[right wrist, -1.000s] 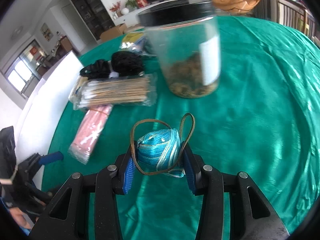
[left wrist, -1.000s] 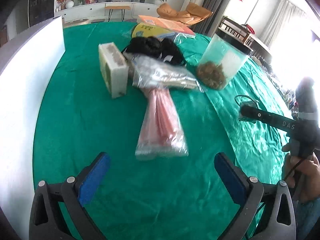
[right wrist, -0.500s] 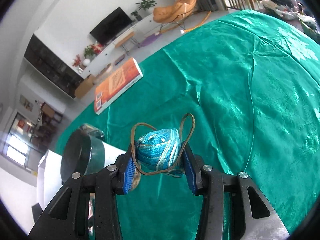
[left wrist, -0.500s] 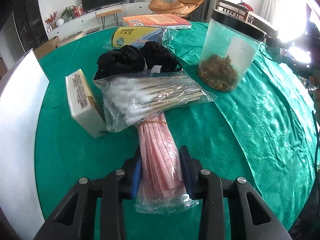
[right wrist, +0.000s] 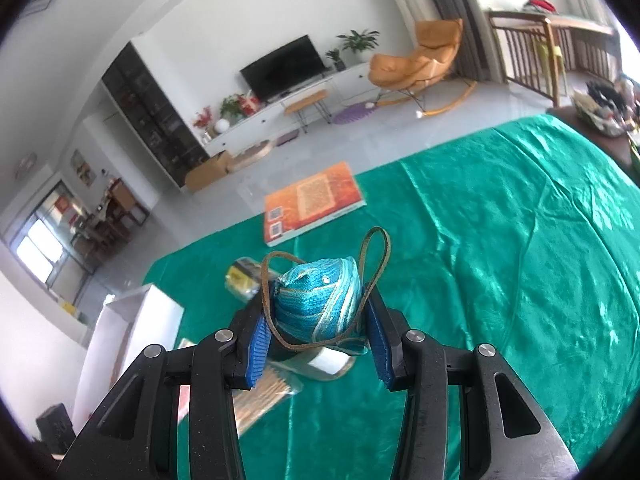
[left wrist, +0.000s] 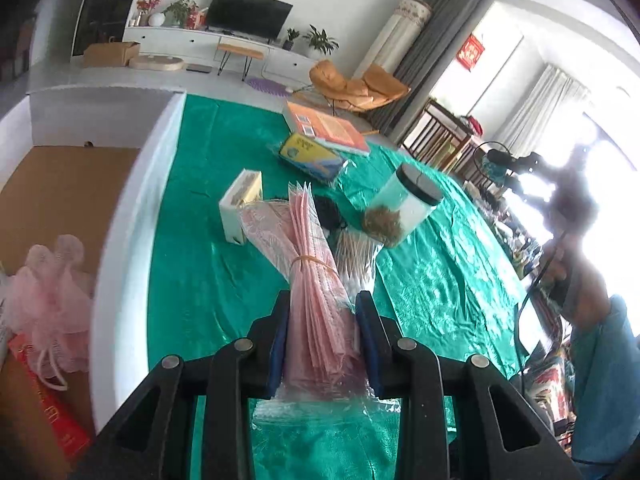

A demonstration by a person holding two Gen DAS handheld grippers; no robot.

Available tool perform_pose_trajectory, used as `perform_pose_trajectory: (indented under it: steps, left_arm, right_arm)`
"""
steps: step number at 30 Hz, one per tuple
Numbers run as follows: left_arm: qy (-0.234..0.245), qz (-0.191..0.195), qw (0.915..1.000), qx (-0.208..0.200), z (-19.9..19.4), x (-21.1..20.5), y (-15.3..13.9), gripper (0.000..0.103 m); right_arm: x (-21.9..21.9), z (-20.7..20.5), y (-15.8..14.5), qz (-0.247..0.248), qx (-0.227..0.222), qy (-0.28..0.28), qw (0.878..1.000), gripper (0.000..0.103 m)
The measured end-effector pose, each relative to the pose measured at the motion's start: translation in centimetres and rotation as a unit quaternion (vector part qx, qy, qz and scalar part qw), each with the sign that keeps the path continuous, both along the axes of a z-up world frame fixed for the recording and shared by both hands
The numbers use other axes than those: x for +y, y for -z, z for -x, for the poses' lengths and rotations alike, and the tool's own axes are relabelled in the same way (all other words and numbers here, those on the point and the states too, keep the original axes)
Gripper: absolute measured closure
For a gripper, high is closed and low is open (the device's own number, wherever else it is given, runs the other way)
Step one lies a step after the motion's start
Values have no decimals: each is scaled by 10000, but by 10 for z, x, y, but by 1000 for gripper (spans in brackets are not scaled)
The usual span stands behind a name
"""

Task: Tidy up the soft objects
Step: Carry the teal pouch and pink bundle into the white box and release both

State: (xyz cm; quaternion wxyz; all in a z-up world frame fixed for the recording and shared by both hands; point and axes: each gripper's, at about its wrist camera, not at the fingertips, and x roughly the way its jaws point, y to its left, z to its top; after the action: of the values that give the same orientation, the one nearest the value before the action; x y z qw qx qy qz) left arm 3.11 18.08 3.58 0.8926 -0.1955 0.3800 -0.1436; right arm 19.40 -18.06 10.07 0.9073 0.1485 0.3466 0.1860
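While L fingers (left wrist: 362, 332) clamp pink mask pack (left wrist: 316, 300), R fingers (right wrist: 378, 334) pinch teal pouch (right wrist: 320, 300), both above table (left wrist: 440, 264).

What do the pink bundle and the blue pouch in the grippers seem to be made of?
Pink bundle: probably thin non-woven sheets, matte, in a glossy clear plastic bag; stacked edges and a rubber band show. Blue pouch: woven fabric with a silky sheen and a brown, leather-like cord.

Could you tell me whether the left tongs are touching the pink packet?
Touching. The left wrist view shows the left tongs with both blue pads pressed against the pink packet, holding it clear of the green cloth.
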Motion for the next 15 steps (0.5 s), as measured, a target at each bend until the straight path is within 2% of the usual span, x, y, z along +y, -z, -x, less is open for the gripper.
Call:
perform_pose_trajectory:
  steps: [2,4,7,9,10,11,12,13,14,15]
  left_arm:
    - [-166,127,9996,-212,14,22,-21,71]
    - [-380,28,9983,-436,32,48,-43,71]
    - [-895,-493,9927,-638,63,86,-68,71]
    - [-1363,-858,9855,-534,82,114,-73,67]
    - [-1627,-1067,9800,-409,89,128,-72,59]
    - [-1852,-1242,9744,-286,95,139,-69,40]
    - [-2084,-1383,9681,-161,100,152,-63,27]
    - [-2303,-1463,9620,-87,107,162,-59,10]
    - [-2475,-1489,9573,-93,113,170,-55,8]
    - [-2588,-1500,9542,-91,116,175,-52,8]
  right_arm:
    - [37,14,-14,-16,-109,-401,9991,58]
    - [81,30,-25,-122,-119,-887,9959,58]
    - [154,59,-32,-371,-13,-1747,9839,58]
    - [204,80,-31,-502,81,-2326,9712,57]
    - [225,89,-28,-588,161,-2582,9642,57]
    - [247,98,-25,-686,274,-2818,9566,55]
    - [266,105,-20,-763,416,-3005,9498,49]
    - [283,110,-13,-877,597,-3221,9407,32]
    - [298,115,-6,-1000,802,-3455,9296,24]
    - [308,119,1,-1020,980,-3610,9218,23]
